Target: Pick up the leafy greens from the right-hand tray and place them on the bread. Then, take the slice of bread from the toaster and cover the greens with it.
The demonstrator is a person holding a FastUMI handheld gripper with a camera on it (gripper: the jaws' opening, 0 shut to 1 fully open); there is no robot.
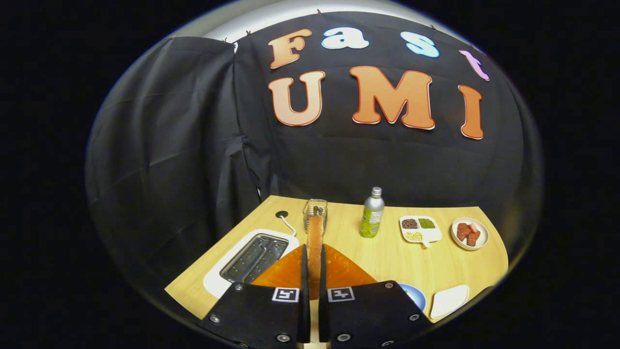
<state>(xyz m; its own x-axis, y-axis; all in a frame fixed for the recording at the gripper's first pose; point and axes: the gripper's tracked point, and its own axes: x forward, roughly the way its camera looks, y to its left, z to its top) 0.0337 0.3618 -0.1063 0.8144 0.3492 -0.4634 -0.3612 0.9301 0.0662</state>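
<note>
Gripper (313, 271) closed on a slice of bread (315, 242), held edge-on and upright between its 2 fingers, rising toward 12 o'clock. Toaster (252, 257) lies on the wooden table (387, 252) at 10 o'clock of the fingers; orange mat (344, 269) directly beyond them; bottle (372, 213) and compartment tray (420, 229) toward 2 o'clock.

Wooden table (387, 252) carries toaster (252, 259), orange mat (348, 271), bottle (372, 213), divided tray (420, 229).
</note>
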